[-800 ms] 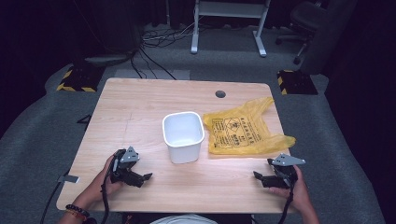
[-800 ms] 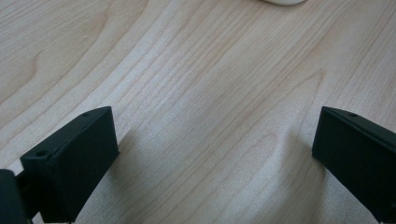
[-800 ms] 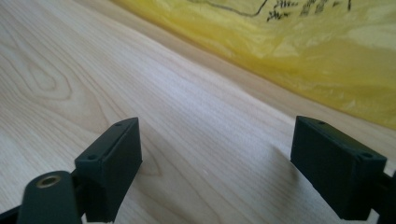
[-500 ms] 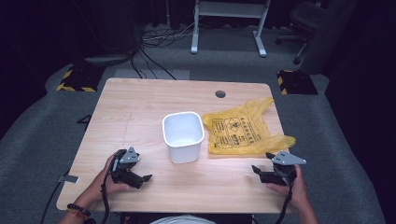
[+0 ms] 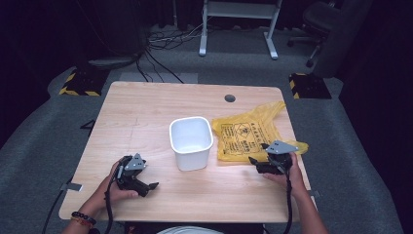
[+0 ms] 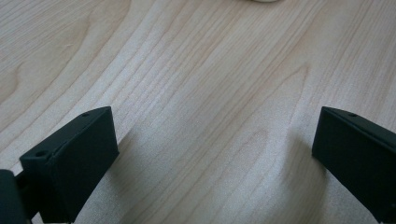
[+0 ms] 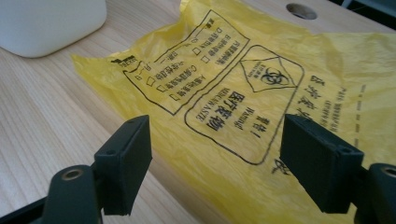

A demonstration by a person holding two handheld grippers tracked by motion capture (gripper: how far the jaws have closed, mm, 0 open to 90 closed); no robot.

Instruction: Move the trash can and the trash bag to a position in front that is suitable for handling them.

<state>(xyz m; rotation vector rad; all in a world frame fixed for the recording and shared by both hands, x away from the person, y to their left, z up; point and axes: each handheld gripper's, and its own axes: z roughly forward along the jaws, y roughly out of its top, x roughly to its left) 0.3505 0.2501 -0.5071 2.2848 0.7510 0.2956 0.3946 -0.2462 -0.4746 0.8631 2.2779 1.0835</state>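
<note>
A white plastic bin [image 5: 191, 142] stands upright and empty at the middle of the wooden table [image 5: 146, 112]. A yellow biohazard bag [image 5: 248, 130] lies flat to its right, printed side up [image 7: 224, 98]. My right gripper [image 5: 257, 163] hovers open at the bag's near edge, its jaws spread over the yellow plastic [image 7: 215, 163] without touching it. The bin's corner [image 7: 46, 23] shows at the top left of the right gripper view. My left gripper [image 5: 148, 187] rests low near the table's front left, open over bare wood [image 6: 215, 140].
A round cable hole [image 5: 230, 98] sits near the table's far edge. Beyond the table are a white desk frame [image 5: 238, 19], floor cables [image 5: 160, 44], a chair [image 5: 321, 19] and yellow-black striped blocks [image 5: 78, 80].
My right gripper has moved forward and left, from off the bag's near right corner to over its near edge. The left gripper has barely shifted.
</note>
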